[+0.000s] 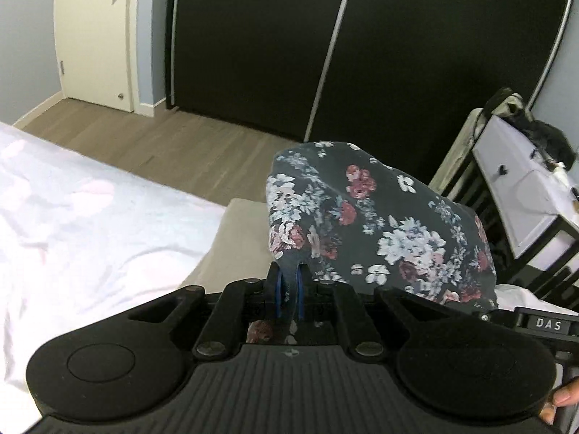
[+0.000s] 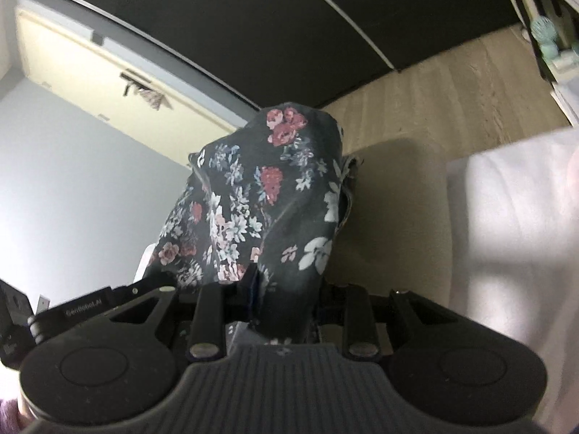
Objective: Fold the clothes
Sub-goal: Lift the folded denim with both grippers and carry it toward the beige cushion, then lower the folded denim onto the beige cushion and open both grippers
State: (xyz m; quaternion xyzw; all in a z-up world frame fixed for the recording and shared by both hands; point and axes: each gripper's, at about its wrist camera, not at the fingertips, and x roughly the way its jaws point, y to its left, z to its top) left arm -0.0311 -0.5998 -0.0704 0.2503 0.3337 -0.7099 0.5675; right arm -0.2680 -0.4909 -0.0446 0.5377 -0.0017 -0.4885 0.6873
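Left wrist view, left to right: a white bedsheet with faint pink marks fills the near left. Beyond it lies a wooden floor, with a cream door at the far left and a black sliding wardrobe across the far wall. A beige mattress edge shows just right of the sheet. The left gripper has its jaws drawn narrow, clamped on a fold of the dark floral garment; the cloth stands bunched above and to the right of the fingers, clear of the bed. At far right, a white cabinet with dark frame carries dark items on top. Fingertips of a hand show at the near right edge.

Right wrist view, left to right: pale grey wall, then the cream door, tilted in frame. The right gripper is closed part-way on a thicker bundle of the same garment, which rises bunched over the fingers. Right of it, the beige mattress edge, the floor and the white bedsheet
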